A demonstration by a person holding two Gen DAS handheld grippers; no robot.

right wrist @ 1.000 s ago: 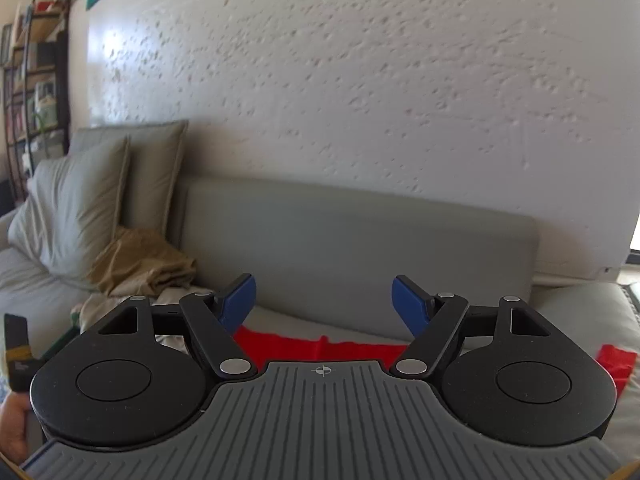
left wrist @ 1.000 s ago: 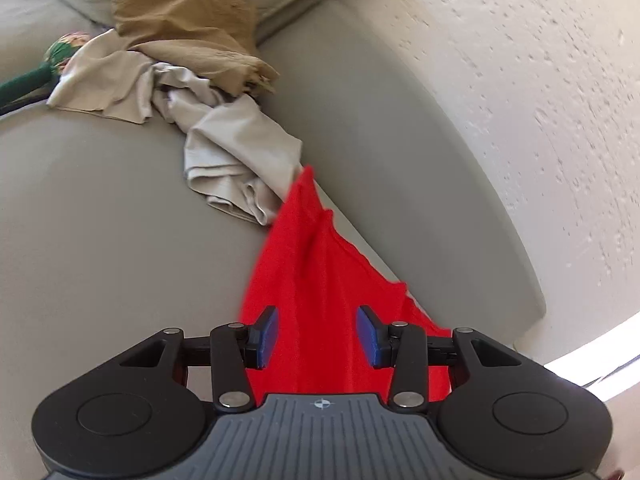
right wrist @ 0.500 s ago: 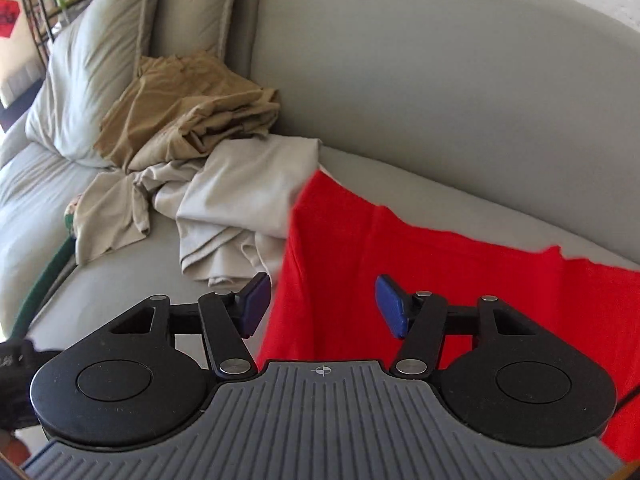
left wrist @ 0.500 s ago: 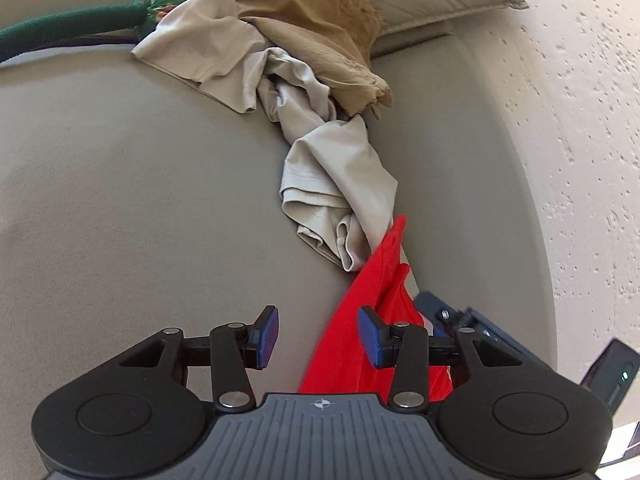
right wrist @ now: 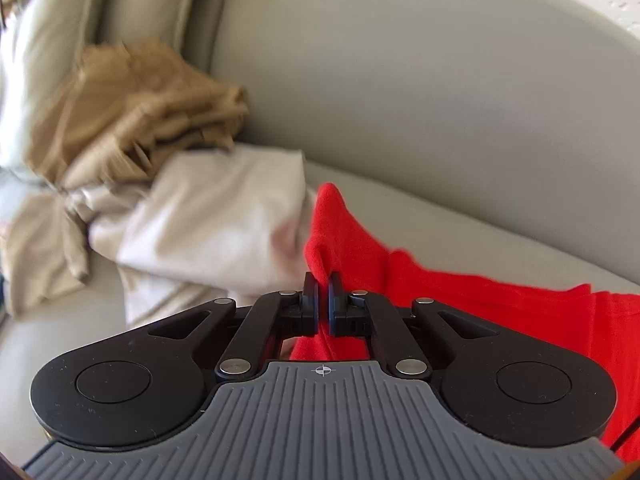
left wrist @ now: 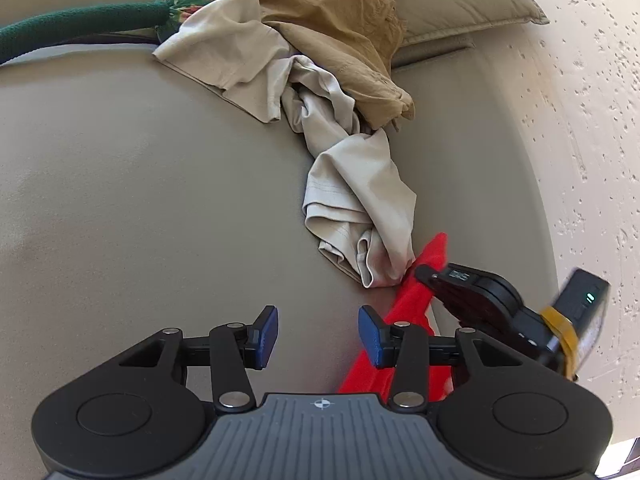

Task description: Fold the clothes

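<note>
Low over the sofa (left wrist: 120, 200), right gripper (right wrist: 320, 308) pinches the red garment (right wrist: 440, 292); left gripper (left wrist: 318, 332) hovers spread.

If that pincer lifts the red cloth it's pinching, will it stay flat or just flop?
Probably flop: the red cloth already bunches into soft folds where the right gripper pinches it. It looks thin and light, so it should hang limp. Its far corner touches the beige garment and might drag on it.

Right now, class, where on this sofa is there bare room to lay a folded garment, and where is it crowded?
Free: the wide seat cushion, bordered by the green stuffed toy and the beige garment. Crowded: along the backrest, where the tan garment, beige garment and red cloth pile beside the right tool.
</note>
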